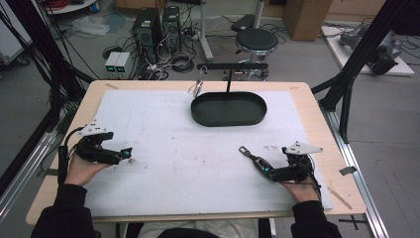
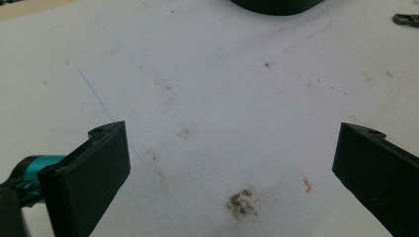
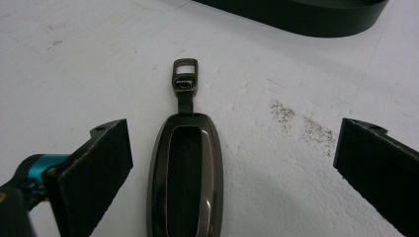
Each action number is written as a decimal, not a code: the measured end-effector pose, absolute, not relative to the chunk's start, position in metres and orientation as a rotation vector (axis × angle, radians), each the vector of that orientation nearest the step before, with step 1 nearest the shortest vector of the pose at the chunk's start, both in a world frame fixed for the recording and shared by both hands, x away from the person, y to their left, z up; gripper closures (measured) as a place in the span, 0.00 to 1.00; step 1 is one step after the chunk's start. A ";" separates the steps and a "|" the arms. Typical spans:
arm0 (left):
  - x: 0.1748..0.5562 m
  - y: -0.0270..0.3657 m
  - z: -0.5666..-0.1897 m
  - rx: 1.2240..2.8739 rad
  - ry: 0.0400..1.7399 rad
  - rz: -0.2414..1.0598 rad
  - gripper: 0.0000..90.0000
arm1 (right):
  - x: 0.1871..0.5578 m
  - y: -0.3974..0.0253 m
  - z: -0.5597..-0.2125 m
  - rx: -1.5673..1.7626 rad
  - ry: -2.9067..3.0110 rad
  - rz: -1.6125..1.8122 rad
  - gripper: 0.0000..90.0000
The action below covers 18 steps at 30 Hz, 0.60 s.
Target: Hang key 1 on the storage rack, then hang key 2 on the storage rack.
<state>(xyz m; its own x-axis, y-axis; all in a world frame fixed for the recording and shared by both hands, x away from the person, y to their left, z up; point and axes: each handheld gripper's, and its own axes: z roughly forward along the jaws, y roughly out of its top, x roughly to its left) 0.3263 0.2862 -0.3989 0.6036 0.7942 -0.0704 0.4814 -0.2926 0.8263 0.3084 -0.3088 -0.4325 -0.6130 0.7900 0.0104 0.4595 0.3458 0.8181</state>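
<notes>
The key fob (image 3: 185,173) is lying lengthwise between the right hand-held gripper's (image 3: 232,163) 2 spread jaws, loop pointing away; the left hand-held gripper (image 1: 130,152), also spread, is sitting well apart.

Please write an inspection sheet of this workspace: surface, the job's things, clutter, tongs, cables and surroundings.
Surface: white mat over a wooden table, with dark smudges and a small reddish mark.
Job's things: dark key fob lying flat on the mat between the open jaws of the right tongs, not gripped; black oval tray at the far side, nothing seen inside.
Clutter: small metal clip near the tray's left end.
Tongs: left tongs open over bare mat, holding nothing.
Cables: one trails from each tongs; many lie on the floor behind.
Surroundings: computer towers, stool, cardboard box.
</notes>
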 end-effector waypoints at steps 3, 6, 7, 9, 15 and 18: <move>0.323 0.288 -0.403 1.941 1.025 0.443 0.02 | 0.309 -0.308 -0.432 1.098 2.224 1.164 0.01; 0.317 0.290 -0.408 1.941 1.033 0.444 0.02 | 0.310 -0.307 -0.433 1.096 2.232 1.161 0.01; 0.311 0.291 -0.411 1.934 1.034 0.443 0.02 | 0.310 -0.307 -0.433 1.099 2.235 1.160 0.01; 0.308 0.291 -0.412 1.932 1.034 0.447 0.02 | 0.310 -0.307 -0.433 1.101 2.235 1.160 0.01; 0.291 0.290 -0.418 1.920 1.011 0.454 0.02 | 0.310 -0.307 -0.430 1.095 2.212 1.174 0.01; 0.286 0.289 -0.420 1.910 1.002 0.461 0.02 | 0.310 -0.306 -0.430 1.098 2.222 1.170 0.01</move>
<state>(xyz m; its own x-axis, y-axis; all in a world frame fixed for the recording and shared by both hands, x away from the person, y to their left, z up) 0.2859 0.2889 -0.4202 0.6018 0.7949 -0.0771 0.4581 -0.2645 0.8487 0.3100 -0.3059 -0.4297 -0.6127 0.7902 0.0125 0.4574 0.3417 0.8210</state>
